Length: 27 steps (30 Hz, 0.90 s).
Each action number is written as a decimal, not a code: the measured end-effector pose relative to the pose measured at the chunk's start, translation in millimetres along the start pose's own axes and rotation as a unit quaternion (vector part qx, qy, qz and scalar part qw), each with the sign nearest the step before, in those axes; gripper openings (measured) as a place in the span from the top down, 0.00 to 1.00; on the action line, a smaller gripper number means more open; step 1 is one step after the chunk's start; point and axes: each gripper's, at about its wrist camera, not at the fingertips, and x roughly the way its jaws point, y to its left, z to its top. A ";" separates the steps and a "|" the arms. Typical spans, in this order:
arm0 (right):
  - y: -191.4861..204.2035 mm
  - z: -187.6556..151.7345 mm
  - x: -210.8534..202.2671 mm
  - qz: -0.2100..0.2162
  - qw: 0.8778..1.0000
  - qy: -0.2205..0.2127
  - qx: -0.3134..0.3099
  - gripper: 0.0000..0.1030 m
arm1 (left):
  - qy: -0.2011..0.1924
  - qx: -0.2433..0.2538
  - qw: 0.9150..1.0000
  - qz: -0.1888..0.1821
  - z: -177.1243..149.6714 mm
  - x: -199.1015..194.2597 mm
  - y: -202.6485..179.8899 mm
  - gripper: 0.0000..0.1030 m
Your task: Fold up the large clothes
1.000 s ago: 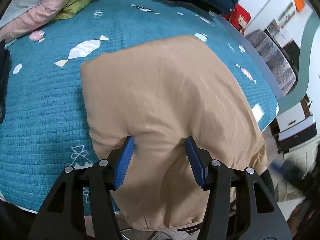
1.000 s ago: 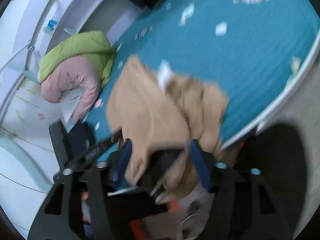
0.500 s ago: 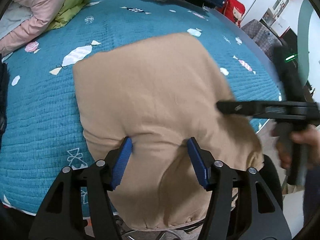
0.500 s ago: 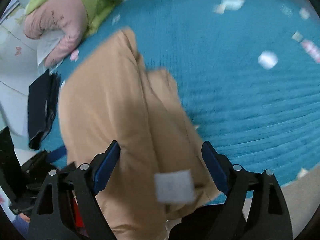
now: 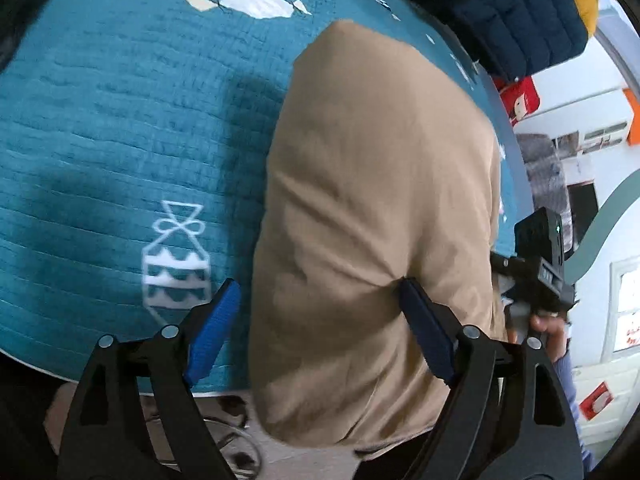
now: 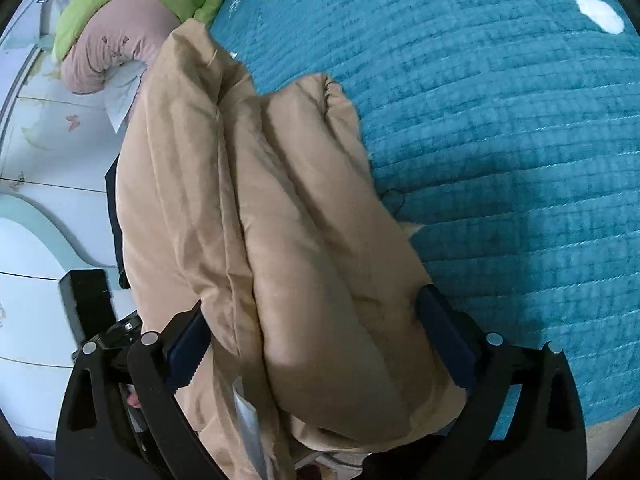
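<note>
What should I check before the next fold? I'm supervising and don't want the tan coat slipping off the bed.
1. Left gripper straddles the tan coat: ok, jaws wide.
2. Right gripper straddles the coat's bulk: ok, jaws wide.
3. Either gripper clamped: not ok.
4. Coat fully on the teal bedspread: not ok, its near end overhangs the edge.
5. Sleeve folded inward: ok.
6. Layers aligned underneath: cannot tell.
</note>
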 end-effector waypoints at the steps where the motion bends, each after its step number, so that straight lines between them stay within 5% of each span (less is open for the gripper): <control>1: 0.2 1.9 1.2 0.006 1.000 0.004 0.002 0.10 | 0.000 0.002 1.000 -0.002 0.7 1.4 -1.7 0.20; 4: -6.4 4.0 7.8 0.021 1.000 0.009 0.021 0.10 | 0.011 -0.012 1.000 -0.022 4.1 6.5 -0.1 0.19; 7: 8.5 7.8 17.8 -0.012 1.000 -0.004 0.016 0.12 | 0.018 -0.031 0.999 -0.030 6.2 14.2 3.0 0.15; 9: 22.0 4.4 14.8 -0.008 1.000 -0.006 0.006 0.33 | 0.013 -0.022 0.999 -0.023 7.2 12.3 -2.1 0.15; 17: 43.1 -2.6 7.6 0.026 0.999 -0.034 0.010 0.67 | 0.012 0.025 0.999 -0.023 9.8 1.4 -20.5 0.26; 23: 112.3 -4.4 -5.5 0.048 0.996 -0.068 -0.041 0.72 | -0.006 0.039 0.998 -0.041 18.2 -27.1 -9.1 0.43; 27: 160.7 0.5 -2.4 0.019 0.995 -0.072 -0.071 0.73 | -0.025 0.061 0.997 -0.027 29.9 -56.2 -11.6 0.43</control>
